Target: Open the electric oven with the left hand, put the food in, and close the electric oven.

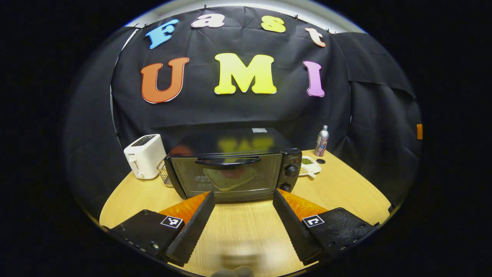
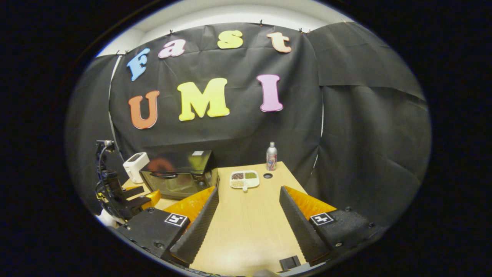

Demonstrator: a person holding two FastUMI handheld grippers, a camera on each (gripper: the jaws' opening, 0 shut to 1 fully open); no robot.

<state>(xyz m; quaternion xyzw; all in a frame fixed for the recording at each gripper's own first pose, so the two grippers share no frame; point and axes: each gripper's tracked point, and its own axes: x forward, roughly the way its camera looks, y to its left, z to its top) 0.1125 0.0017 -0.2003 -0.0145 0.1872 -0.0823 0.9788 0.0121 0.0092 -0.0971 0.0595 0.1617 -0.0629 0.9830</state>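
Facing the oven (image 1: pixel 234 169) at the middle of the left gripper view, the left tongs (image 1: pixel 243 202) stand apart over the wooden desk (image 1: pixel 242 227), holding nothing, and the oven door is shut with a white toaster (image 1: pixel 145 156) to its left. In the right gripper view the right tongs (image 2: pixel 249 198) also stand apart and empty, with the food tray (image 2: pixel 244 179) just above them at mid-frame, beside a bottle (image 2: pixel 271 156)

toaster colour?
White toaster, beside the oven; clearest in the left gripper view.
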